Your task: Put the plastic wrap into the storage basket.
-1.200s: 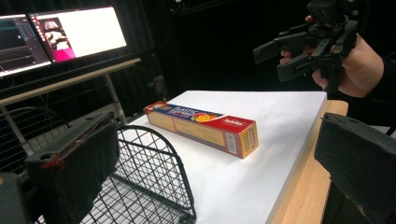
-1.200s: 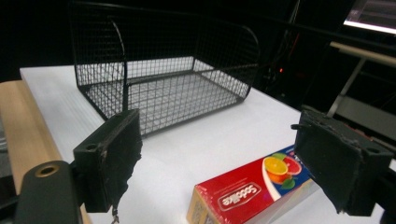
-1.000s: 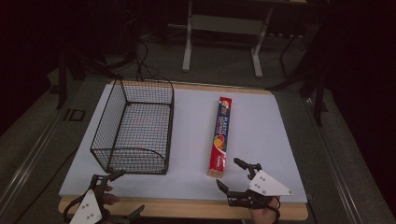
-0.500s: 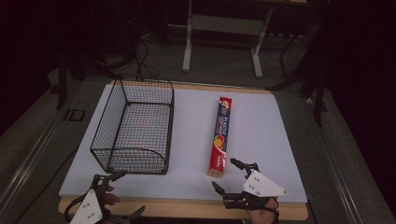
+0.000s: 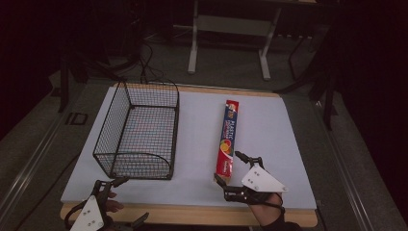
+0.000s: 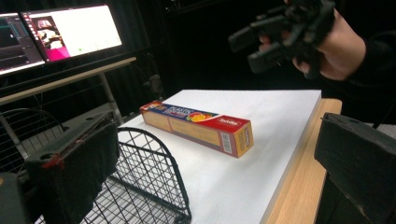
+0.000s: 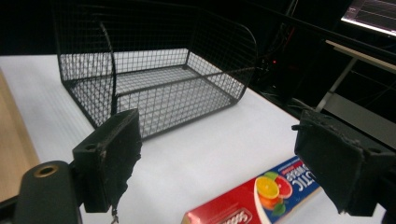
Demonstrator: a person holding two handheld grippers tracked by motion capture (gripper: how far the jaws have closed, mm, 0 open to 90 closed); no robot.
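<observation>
At the table's near edge, the right gripper (image 5: 230, 168), jaws apart, has edged toward the plastic wrap box (image 5: 228, 137).

I see a tabletop (image 5: 202, 219) with a wood edge along my near side, covered almost fully by a white sheet (image 5: 269, 144). Two things lie directly on that sheet. A black wire basket (image 5: 139, 130) stands upright on the left half, open side up (I can see nothing inside it). A long red wrap box (image 5: 228, 137) lies flat right of centre, well apart from the basket, its length running from near to far, printed face up.
</observation>
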